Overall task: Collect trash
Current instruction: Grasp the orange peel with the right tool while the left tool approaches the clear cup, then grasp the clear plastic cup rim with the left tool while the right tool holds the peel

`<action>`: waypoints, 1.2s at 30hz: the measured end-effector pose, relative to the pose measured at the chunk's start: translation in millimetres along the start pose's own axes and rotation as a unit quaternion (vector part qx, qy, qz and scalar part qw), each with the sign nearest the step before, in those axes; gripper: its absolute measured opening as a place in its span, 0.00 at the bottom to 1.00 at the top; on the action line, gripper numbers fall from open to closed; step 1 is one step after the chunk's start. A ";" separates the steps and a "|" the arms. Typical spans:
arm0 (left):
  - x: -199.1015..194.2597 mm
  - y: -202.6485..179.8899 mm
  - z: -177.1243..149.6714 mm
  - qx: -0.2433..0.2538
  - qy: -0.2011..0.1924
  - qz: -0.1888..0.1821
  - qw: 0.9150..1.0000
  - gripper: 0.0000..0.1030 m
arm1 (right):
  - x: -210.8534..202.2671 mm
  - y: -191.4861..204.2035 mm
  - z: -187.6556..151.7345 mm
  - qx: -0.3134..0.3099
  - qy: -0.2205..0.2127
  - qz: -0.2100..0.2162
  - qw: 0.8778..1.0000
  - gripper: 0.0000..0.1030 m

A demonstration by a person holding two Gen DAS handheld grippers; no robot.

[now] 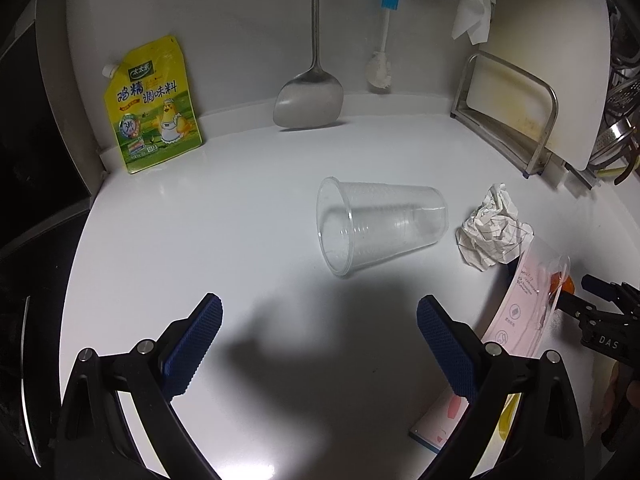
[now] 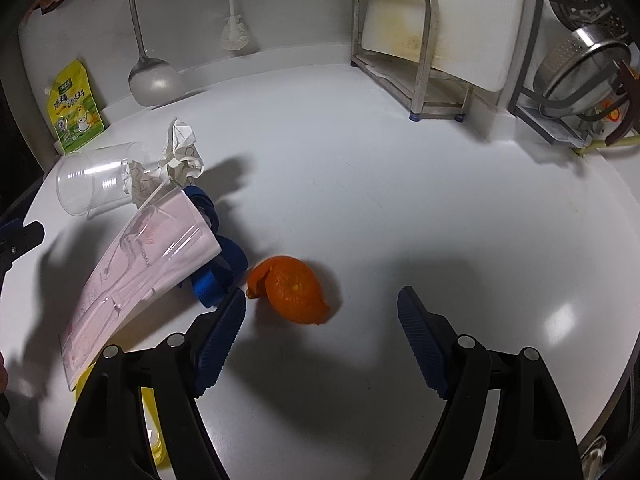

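Both fisheye views are dim at the rim and bright in the middle, with black vignetted corners and strong barrel bending of the white countertop [image 1: 248,216] edge. Light falls from above and behind the cameras: each gripper casts a broad, soft-edged dark shadow onto the surface just ahead of its fingers. Small glare spots sit on the glossy top, one low in the left view, two near the right edge of the right view. The clear plastic cup [image 1: 380,226] shows faint highlights. The orange peel [image 2: 294,290] is sharp and saturated. The pink plastic package [image 2: 140,264] looks slightly smeared, and the far wall is grainy and soft
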State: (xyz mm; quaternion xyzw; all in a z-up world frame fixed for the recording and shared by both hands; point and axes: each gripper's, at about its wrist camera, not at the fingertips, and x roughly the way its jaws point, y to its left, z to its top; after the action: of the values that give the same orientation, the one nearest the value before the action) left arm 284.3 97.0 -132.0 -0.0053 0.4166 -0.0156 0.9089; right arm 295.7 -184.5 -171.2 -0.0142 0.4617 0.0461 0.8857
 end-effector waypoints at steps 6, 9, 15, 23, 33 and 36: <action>4.1 1.5 2.7 -0.003 0.002 -0.006 1.000 0.93 | 7.8 4.2 3.4 -0.012 -0.002 0.002 1.000 0.72; 5.2 2.7 4.7 -0.004 0.001 -0.008 1.000 0.93 | 7.3 7.8 5.6 -0.021 -0.005 0.010 1.000 0.59; 10.0 6.5 10.4 -0.014 -0.004 -0.015 1.000 0.93 | 4.1 12.3 4.4 -0.025 -0.004 0.022 0.999 0.29; 22.5 -3.6 18.2 -0.012 0.002 -0.038 0.999 0.93 | -11.6 4.6 -9.9 0.010 -0.004 0.028 1.000 0.27; 45.8 -18.7 30.2 -0.026 0.006 -0.093 0.995 0.67 | -31.1 0.9 -24.6 0.036 -0.013 0.019 0.999 0.27; 47.5 -24.2 30.9 -0.020 0.003 -0.107 0.994 0.41 | -33.1 2.6 -28.1 0.040 -0.013 0.022 0.999 0.27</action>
State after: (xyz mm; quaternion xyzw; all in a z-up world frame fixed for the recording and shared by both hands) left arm 338.1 71.1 -147.2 -0.0678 0.4170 -0.1047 0.9003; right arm 253.7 -186.0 -160.1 0.0324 0.4523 0.0471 0.8901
